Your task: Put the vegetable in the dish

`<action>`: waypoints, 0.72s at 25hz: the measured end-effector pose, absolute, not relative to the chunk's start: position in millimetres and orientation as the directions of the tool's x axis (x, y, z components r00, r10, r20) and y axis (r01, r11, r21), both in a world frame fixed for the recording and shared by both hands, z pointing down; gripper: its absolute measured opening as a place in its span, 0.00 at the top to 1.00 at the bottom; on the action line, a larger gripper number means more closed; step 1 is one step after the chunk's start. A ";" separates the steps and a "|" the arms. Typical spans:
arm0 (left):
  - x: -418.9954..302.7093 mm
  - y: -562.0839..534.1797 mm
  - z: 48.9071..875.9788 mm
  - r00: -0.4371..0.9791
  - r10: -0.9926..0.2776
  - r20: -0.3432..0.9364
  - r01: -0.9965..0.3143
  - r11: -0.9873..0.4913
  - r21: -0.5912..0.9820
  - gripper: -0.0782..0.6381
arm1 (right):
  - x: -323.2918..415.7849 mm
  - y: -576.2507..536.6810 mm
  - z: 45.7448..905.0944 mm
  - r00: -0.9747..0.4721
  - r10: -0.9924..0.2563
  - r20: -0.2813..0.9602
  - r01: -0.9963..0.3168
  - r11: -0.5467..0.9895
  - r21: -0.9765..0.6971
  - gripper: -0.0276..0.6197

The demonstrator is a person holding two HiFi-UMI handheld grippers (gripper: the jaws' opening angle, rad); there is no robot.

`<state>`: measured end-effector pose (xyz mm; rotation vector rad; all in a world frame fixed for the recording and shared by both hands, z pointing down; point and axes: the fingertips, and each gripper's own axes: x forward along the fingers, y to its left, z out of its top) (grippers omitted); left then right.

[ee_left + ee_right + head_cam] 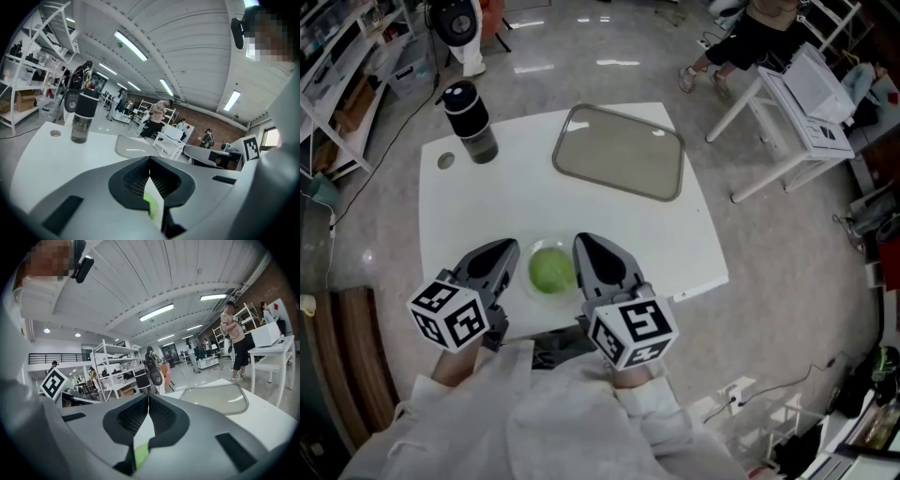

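Both jaw sets pinched together and empty: left gripper [510, 247], right gripper [582, 239]. The vegetable [551, 270] sits on the white table [684, 248] in the gap between them, just right of the left jaws and just left of the right, so neither is clearly nearer. It's a round, pale green, leafy-looking ball with no real long axis; the likely dish [619, 150], a flat grey rounded-rectangle tray with raised rim, lies well ahead of both grippers, slightly right.
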<state>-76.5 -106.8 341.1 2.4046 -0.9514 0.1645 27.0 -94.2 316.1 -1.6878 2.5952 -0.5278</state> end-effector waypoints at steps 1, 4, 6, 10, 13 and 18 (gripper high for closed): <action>-75.2 -109.0 341.5 0.742 -0.599 0.302 -0.665 -0.600 0.445 0.88 | 28.8 -95.9 316.9 -0.422 -0.888 0.182 -0.889 0.365 -0.277 0.94; -72.2 -114.6 342.8 0.738 -0.603 0.304 -0.668 -0.591 0.451 0.88 | 32.9 -101.3 319.9 -0.424 -0.886 0.190 -0.889 0.366 -0.275 0.94; -71.0 -118.5 343.5 0.736 -0.604 0.305 -0.670 -0.587 0.455 0.88 | 34.1 -105.0 321.0 -0.428 -0.882 0.198 -0.887 0.369 -0.277 0.94; -67.1 -125.9 342.5 0.732 -0.610 0.303 -0.672 -0.575 0.468 0.88 | 34.4 -115.2 323.1 -0.449 -0.866 0.218 -0.879 0.385 -0.281 0.94; -65.5 -130.6 342.8 0.733 -0.609 0.303 -0.670 -0.572 0.474 0.88 | 32.3 -123.9 325.2 -0.469 -0.853 0.231 -0.871 0.403 -0.281 0.94; -62.8 -132.8 344.7 0.727 -0.613 0.310 -0.675 -0.553 0.488 0.88 | 32.8 -127.7 331.8 -0.501 -0.828 0.253 -0.855 0.426 -0.296 0.94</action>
